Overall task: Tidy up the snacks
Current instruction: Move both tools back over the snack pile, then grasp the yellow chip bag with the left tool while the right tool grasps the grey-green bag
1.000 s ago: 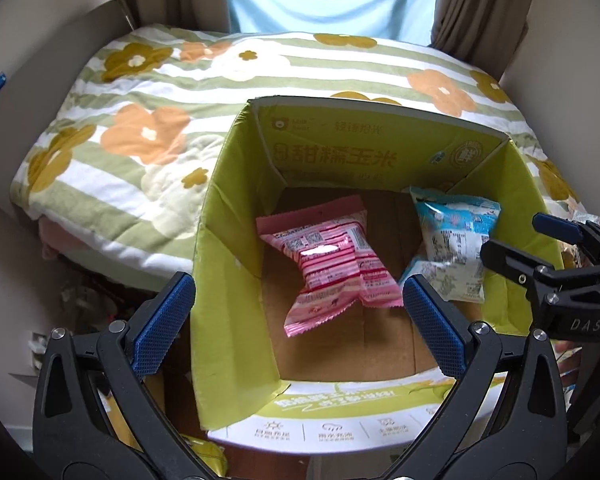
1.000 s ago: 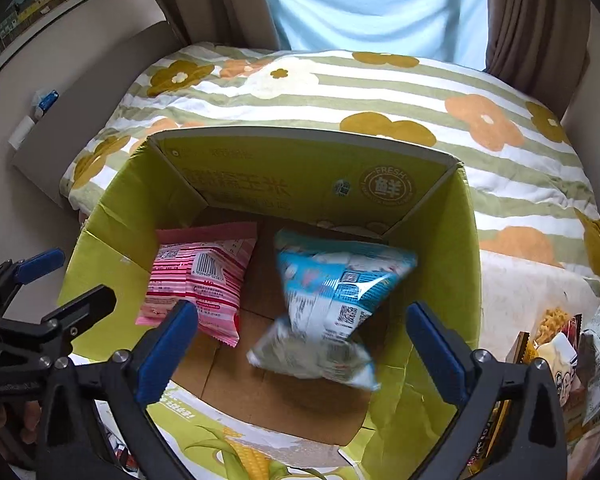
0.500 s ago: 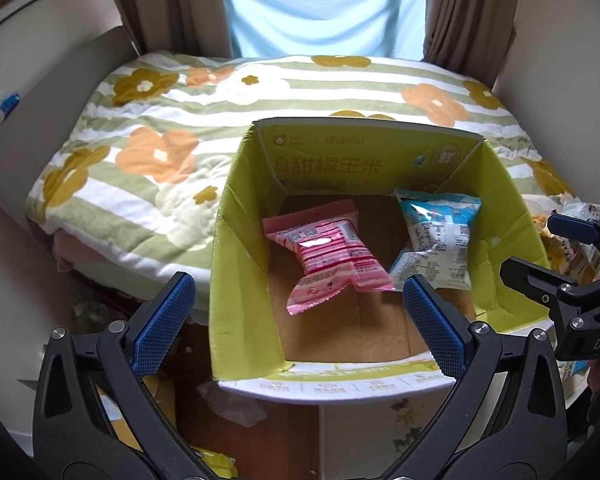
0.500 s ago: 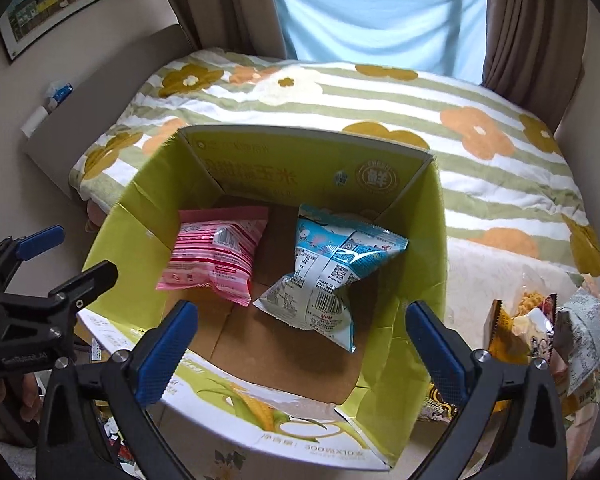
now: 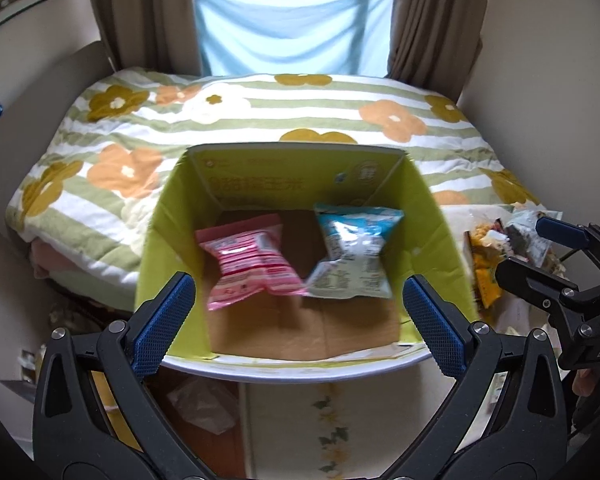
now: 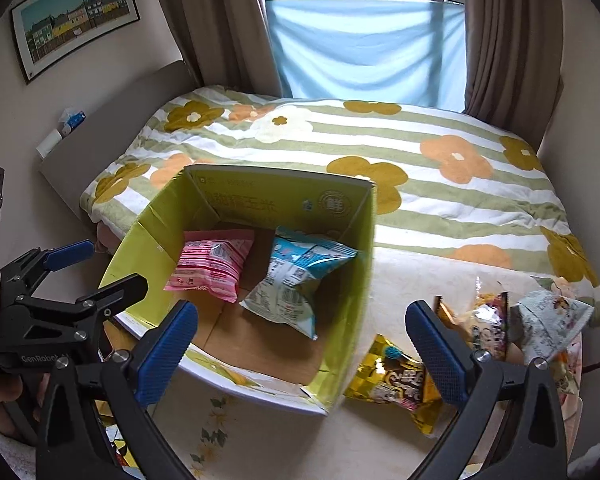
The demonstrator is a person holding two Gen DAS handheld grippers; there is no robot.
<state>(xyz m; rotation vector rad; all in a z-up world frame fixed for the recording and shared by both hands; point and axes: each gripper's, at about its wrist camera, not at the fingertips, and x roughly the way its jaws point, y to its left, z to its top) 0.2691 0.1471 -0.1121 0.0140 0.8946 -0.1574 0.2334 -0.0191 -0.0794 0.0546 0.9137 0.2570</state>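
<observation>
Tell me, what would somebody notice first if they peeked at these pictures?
Probably the open green cardboard box in the middle, with a pink striped snack bag and a blue-and-white snack bag lying side by side inside. Behind it spreads a green-striped bedspread with orange flowers, and loose shiny snack packets lie beside the box's right wall.

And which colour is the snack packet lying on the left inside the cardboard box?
Pink packet with white stripes, clearest in the right wrist view.

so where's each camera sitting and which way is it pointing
Left wrist: on the left tool, looking down into the green box; the right tool shows at the right edge.
Right wrist: on the right tool, facing the box and loose snacks; left tool at the left edge.
Shared: pink packet, blue packet, bed.
</observation>
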